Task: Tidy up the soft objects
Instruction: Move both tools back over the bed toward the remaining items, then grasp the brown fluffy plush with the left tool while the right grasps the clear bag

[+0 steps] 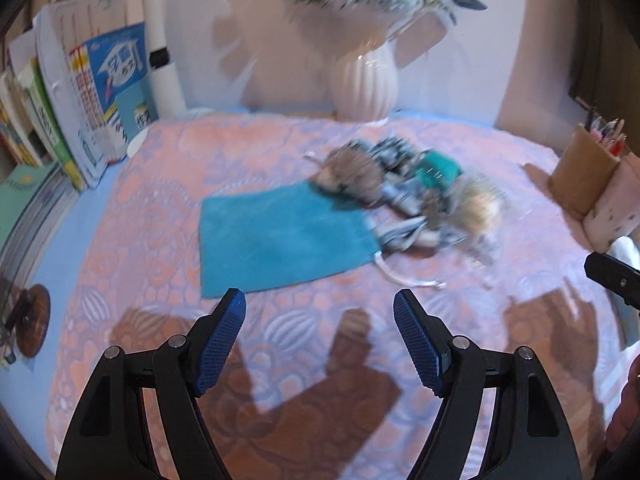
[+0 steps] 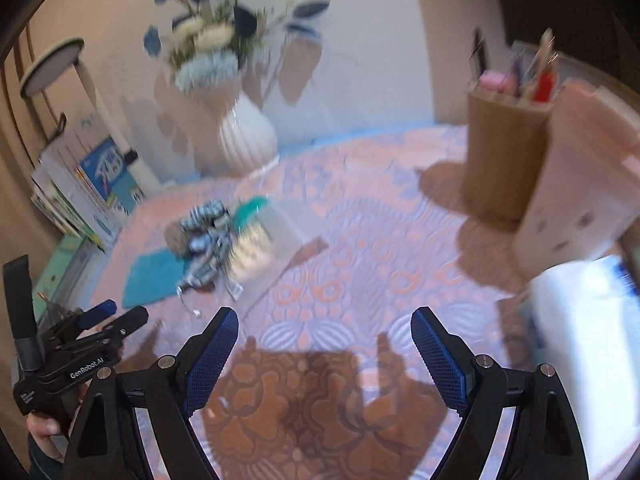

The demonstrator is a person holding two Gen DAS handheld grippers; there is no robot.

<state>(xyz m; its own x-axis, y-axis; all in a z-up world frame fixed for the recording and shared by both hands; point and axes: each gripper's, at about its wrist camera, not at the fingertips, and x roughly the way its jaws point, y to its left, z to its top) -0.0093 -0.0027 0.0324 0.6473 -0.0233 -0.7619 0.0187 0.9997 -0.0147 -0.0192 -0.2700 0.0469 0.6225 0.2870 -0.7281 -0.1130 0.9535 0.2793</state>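
We are holding the left claw [image 1: 319, 308] and right claw [image 2: 325, 326] spread and empty above the pink patterned desk [image 1: 280, 340], facing a blurred heap of soft patterned fabrics [image 1: 408, 192], seemingly spilling onto a flat teal cloth [image 1: 276, 240], for sorting.

Teal cloth [image 1: 276, 236] flat on tablecloth; jumbled soft-item pile [image 1: 412, 196] overlapping its corner.

Teal cloth [image 1: 276, 240], pink floral-patterned tablecloth [image 1: 160, 280], white ribbed vase [image 1: 366, 84], blue fingers [image 1: 222, 344]
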